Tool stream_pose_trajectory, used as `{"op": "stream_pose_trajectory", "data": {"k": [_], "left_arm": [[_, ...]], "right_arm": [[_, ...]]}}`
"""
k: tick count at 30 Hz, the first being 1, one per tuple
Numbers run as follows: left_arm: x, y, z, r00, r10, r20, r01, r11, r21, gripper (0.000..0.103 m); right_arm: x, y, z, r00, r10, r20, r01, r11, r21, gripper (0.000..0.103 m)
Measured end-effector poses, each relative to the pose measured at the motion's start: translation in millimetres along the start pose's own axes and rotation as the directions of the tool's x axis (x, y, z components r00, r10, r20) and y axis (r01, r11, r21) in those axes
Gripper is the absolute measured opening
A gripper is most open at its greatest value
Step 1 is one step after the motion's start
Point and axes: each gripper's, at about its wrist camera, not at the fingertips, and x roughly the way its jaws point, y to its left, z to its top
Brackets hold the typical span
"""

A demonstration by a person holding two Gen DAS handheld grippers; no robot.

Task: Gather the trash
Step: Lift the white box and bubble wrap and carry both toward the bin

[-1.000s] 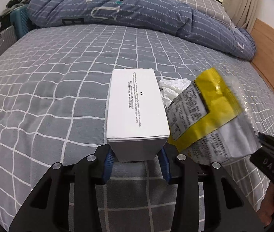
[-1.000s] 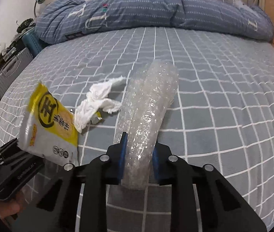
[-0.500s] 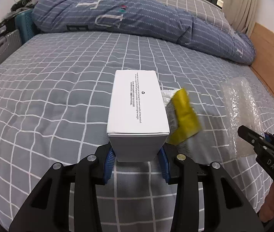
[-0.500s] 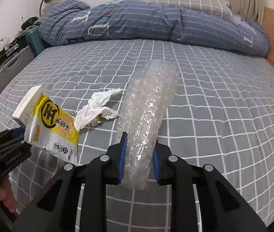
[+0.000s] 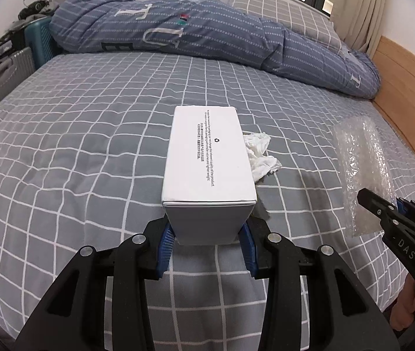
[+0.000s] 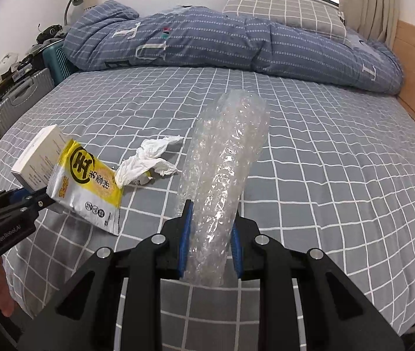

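The left gripper (image 5: pixel 206 241) has its jaws closed on the near end of a white box (image 5: pixel 207 158), which sticks straight out ahead of them, long axis in line with the fingers. From the right wrist view a yellow snack wrapper (image 6: pixel 89 185) shows pressed against the box (image 6: pixel 39 158) on that same gripper (image 6: pixel 36 201); whether the jaws pinch the wrapper too or it just hangs there, I cannot tell. The right gripper (image 6: pixel 208 235) has its jaws closed on a roll of bubble wrap (image 6: pixel 225 169), which also points forward and upward away from the fingers.

Both loads are held clear of the bed (image 5: pixel 75 146). What remains on the grey checked sheet is a crumpled white tissue (image 6: pixel 149 162), lying ahead of both grippers, between them, with some small scrap half hidden under it. In the left view the tissue (image 5: pixel 261 155) sits just right of the box, so it lies nearer the left hand's side, though the box partly blocks that approach.

Both pairs of jaws are full, so the tissue likely has to wait until one load is dropped somewhere; no bin is in view.
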Motion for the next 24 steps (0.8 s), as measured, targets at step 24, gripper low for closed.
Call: {"op": "stream_pose_trajectory", "data": {"k": [24], "left_arm": [[-56, 1, -44, 1.0, -0.012, 0.009, 0.012, 1.0, 0.003, 0.038]], "right_arm": [[-40, 16, -39, 1.0, 0.014, 0.0, -0.014, 1.0, 0.012, 0.022]]}}
